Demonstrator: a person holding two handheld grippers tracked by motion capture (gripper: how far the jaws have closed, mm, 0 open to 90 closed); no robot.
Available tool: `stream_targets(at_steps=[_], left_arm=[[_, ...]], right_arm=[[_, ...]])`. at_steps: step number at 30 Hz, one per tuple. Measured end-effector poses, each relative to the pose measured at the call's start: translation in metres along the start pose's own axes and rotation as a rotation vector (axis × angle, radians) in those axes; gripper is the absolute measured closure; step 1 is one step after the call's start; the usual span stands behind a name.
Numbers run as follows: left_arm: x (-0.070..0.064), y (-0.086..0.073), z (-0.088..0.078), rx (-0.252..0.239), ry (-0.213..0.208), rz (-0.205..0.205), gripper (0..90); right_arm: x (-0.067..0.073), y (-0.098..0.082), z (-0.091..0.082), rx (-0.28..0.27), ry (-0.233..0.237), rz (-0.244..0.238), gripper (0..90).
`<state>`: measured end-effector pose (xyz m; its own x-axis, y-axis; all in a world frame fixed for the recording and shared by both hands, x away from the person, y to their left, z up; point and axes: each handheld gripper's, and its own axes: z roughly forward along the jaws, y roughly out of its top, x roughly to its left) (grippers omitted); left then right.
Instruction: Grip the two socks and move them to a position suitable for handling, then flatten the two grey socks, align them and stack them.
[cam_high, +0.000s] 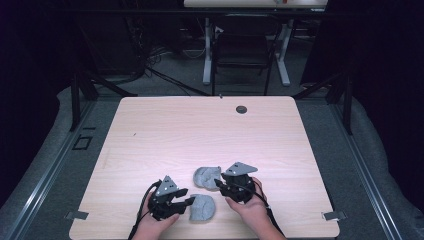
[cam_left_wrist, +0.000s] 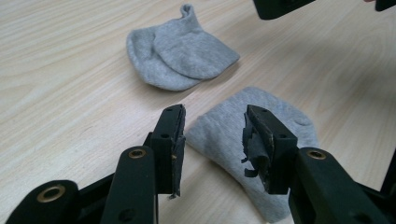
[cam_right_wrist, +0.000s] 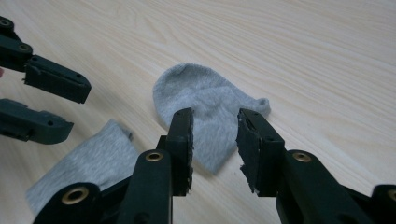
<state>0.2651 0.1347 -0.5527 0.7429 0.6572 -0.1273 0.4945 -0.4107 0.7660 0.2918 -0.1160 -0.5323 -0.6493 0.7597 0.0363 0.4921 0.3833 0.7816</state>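
Two small folded grey socks lie near the table's front edge. The farther sock (cam_high: 206, 176) (cam_left_wrist: 180, 49) (cam_right_wrist: 205, 107) is rounded, with a little tip sticking out. The nearer sock (cam_high: 202, 207) (cam_left_wrist: 233, 126) (cam_right_wrist: 93, 158) lies flat beside it. My left gripper (cam_high: 190, 201) (cam_left_wrist: 214, 114) is open, its jaws standing just above the nearer sock's edge with nothing pinched. My right gripper (cam_high: 218, 182) (cam_right_wrist: 215, 116) is open too, hovering over the farther sock with its pads clear of the cloth. In the right gripper view the left gripper's jaws (cam_right_wrist: 46, 102) show at the left.
The light wooden table (cam_high: 165, 135) stretches bare behind the socks, with a dark round hole (cam_high: 241, 109) near its far edge. A black chair (cam_high: 243, 47) and white desk legs stand beyond the table. The front edge is just below both hands.
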Motion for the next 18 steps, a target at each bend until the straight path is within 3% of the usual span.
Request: stream_targets(at_steps=[4, 7, 13, 18], left_arm=[[-0.006, 0.001, 0.003, 0.020, 0.001, 0.037, 56.9], [-0.009, 0.000, 0.005, 0.025, -0.001, 0.037, 56.5], [-0.015, 0.001, 0.008, 0.031, -0.004, 0.048, 55.0], [-0.025, 0.005, 0.012, 0.032, -0.021, 0.051, 54.7]], right_arm=[[0.001, -0.009, -0.014, -0.008, -0.006, -0.005, 65.7], [0.000, -0.016, -0.022, -0.002, -0.012, -0.010, 65.7], [-0.008, -0.029, -0.027, -0.015, -0.038, -0.002, 65.2], [-0.012, -0.033, -0.026, -0.016, -0.033, 0.025, 65.2]])
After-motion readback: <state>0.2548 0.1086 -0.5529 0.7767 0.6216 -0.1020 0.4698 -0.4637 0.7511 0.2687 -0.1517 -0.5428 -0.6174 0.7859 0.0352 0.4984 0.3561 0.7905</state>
